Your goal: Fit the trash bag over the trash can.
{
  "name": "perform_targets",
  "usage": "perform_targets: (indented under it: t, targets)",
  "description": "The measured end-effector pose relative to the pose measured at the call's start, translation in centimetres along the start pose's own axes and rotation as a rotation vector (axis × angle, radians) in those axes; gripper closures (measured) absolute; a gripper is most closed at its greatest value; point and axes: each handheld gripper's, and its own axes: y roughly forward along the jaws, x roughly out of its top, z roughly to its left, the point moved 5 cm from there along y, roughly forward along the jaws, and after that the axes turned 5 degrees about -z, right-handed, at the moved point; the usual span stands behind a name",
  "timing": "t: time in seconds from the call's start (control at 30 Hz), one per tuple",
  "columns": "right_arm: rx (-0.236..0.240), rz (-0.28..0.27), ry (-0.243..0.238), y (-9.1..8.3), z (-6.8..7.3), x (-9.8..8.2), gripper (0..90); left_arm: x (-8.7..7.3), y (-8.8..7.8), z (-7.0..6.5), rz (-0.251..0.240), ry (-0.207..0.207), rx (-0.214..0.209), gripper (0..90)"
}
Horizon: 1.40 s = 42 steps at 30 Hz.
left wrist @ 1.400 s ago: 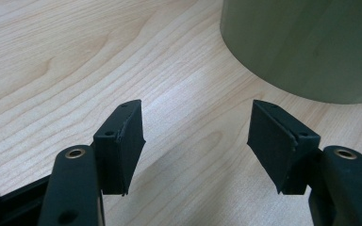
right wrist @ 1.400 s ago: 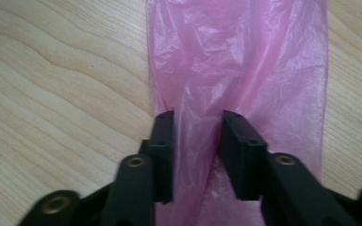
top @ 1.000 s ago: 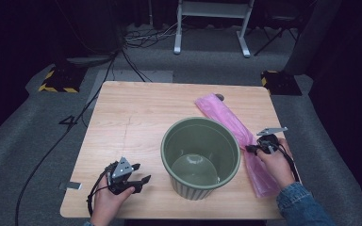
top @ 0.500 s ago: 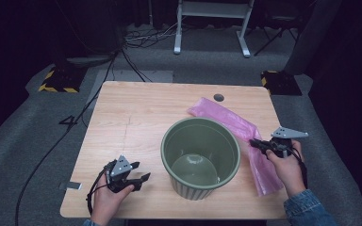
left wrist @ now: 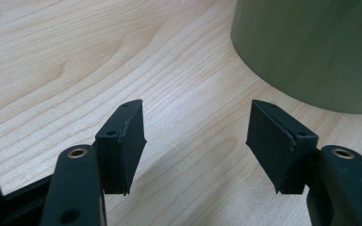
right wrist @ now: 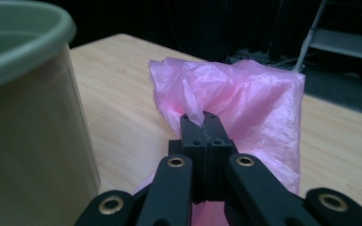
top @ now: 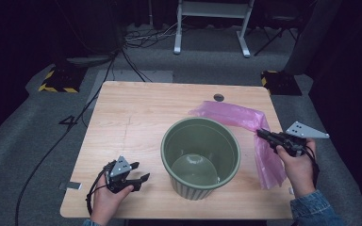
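A green bin (top: 201,157) stands upright near the front middle of the wooden desk (top: 136,122), its base close to the front edge. The back half of the desk and its left side are bare wood, with a small round hole (top: 218,97) near the back edge.

The left hand-held gripper (top: 134,178) rests low at the front left corner, jaws wide apart and holding nothing; in the left gripper view the bin wall (left wrist: 311,47) sits just beyond its far jaw.

The right hand-held gripper (top: 260,133) is off the desk's right side, jaws pinched tight on a fold of a pink bag (top: 245,123). The bag drapes from behind the bin down along the right edge, its lower end hanging near the front corner.

The bin hides part of the bag's left end. The bin's top is cut off in the left gripper view.

Grey carpet surrounds the desk, with cables (top: 136,42) and a white frame (top: 212,19) behind; the room beyond is dark.
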Motion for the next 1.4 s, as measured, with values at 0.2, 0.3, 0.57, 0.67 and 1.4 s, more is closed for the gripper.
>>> perform_targets:
  t: [0.2,0.3,0.57,0.67,1.4]
  targets:
    - [0.017,-0.062,-0.006,-0.6,0.3,1.5,90.0,-0.1,0.1,0.0,-0.001,-0.005,0.0,37.0]
    - [0.027,-0.085,-0.002,-0.7,0.4,2.3,90.0,-0.1,0.0,0.1,-0.002,-0.006,0.0,37.0]
    - [0.036,-0.114,-0.049,-0.7,1.1,5.3,90.0,-0.1,-0.1,0.3,-0.005,-0.005,0.006,36.9]
    - [0.038,-0.12,-0.072,-0.5,1.4,6.6,90.0,-0.2,-0.2,0.3,-0.005,-0.012,0.005,37.0]
    - [0.118,-0.183,-0.153,1.6,6.3,13.9,90.0,-0.4,-0.6,0.8,-0.007,-0.01,0.021,35.8]
